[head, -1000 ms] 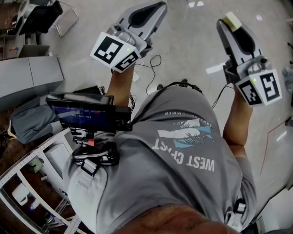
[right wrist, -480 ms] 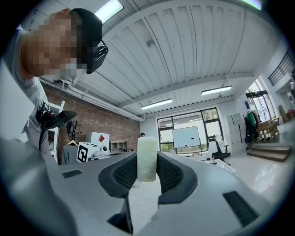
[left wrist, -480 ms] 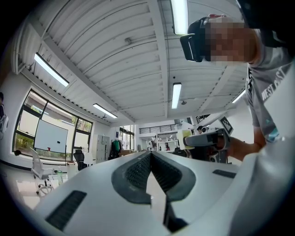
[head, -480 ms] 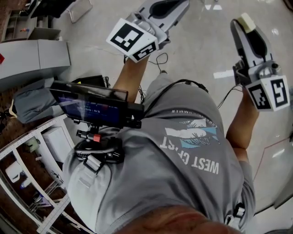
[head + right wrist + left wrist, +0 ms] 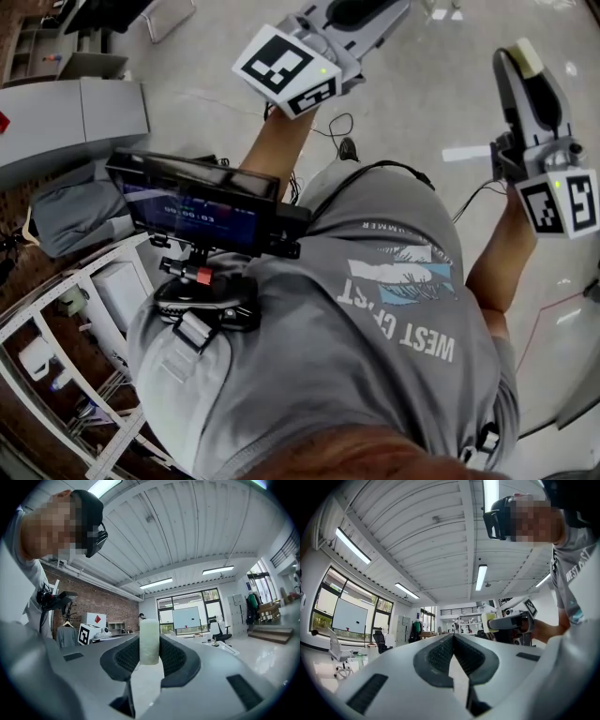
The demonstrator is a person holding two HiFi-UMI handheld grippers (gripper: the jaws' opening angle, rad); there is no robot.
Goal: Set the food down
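Left gripper view: the left gripper (image 5: pixel 452 638) has its jaws pressed together with nothing between them. It appears at the upper centre of the head view, above the pale floor (image 5: pixel 422 103).

Right gripper view: the right gripper (image 5: pixel 150 645) has its jaws clamped on the food (image 5: pixel 525 58), a pale upright block at the jaw tips. The kind of food cannot be told. It appears at the upper right of the head view, resting on no surface.

Head view, centre: the person's grey shirt (image 5: pixel 375 328), with a dark monitor (image 5: pixel 202 204) to its left.
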